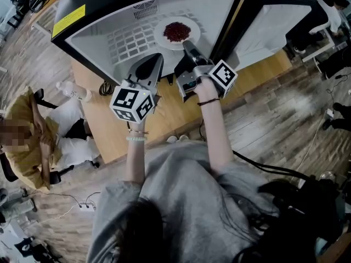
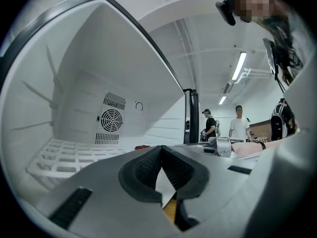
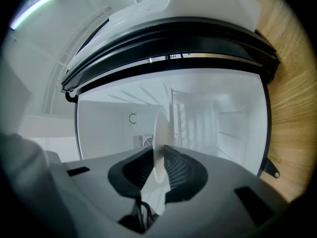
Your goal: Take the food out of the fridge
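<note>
- As the plate (image 1: 160, 35) sits far inside the fridge (image 1: 104, 4), our right gripper (image 1: 188, 44) reaches in, fingers clamped on its rim.
- Our left gripper (image 1: 152, 62) idles near, fingers closed and empty.

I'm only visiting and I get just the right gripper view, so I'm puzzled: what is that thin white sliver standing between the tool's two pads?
Observer: From the head view, it is a white plate seen edge-on by you. The right tool is clamped on its near rim.
Visitor: Is anything on it?
Observer: Yes, a heap of dark red food. The plate is inside the fridge, over a white grid shelf.
Visitor: And the other tool?
Observer: The left tool is shut with nothing in it, beside the right one at the fridge opening.
</note>
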A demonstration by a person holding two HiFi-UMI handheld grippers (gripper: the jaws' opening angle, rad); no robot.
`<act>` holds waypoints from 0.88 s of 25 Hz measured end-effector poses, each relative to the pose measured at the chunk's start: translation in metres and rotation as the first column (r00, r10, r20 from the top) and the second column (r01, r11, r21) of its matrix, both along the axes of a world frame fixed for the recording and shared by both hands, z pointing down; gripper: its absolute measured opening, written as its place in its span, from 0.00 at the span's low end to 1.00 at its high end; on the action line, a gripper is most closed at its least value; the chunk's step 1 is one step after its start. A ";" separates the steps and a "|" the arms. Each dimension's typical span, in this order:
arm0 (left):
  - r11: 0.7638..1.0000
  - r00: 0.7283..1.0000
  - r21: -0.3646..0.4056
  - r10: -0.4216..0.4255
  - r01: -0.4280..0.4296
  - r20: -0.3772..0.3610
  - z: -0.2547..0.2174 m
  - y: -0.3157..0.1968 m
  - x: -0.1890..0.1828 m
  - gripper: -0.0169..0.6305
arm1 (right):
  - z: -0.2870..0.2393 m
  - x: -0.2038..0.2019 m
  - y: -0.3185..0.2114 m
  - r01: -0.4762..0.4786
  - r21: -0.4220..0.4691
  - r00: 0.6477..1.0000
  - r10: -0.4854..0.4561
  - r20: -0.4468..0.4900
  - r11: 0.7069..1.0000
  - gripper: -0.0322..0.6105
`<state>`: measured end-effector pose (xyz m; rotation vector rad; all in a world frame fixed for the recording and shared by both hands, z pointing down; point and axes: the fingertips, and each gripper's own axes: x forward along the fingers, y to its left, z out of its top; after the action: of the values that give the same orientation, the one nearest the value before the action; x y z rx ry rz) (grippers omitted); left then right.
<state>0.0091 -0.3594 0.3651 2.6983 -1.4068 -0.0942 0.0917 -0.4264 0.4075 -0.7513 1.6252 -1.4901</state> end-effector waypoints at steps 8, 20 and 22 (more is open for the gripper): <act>0.999 0.999 -0.006 0.048 -0.048 -0.021 -0.001 0.008 0.004 0.04 | -0.009 -0.001 0.012 0.027 0.022 0.999 -0.028 0.034 0.999 0.14; 0.997 0.996 0.016 0.080 -0.079 -0.048 -0.009 0.024 0.003 0.04 | -0.023 0.000 0.030 0.080 0.071 0.995 -0.084 0.056 0.994 0.14; 0.996 0.996 0.020 0.086 -0.085 -0.039 -0.012 0.028 0.001 0.04 | -0.025 -0.002 0.034 0.094 0.077 0.994 -0.099 0.053 0.993 0.14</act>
<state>0.0104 -0.3317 0.3534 2.7510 -1.2840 -0.1540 0.0895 -0.3924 0.3829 -0.5914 1.6854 -1.4956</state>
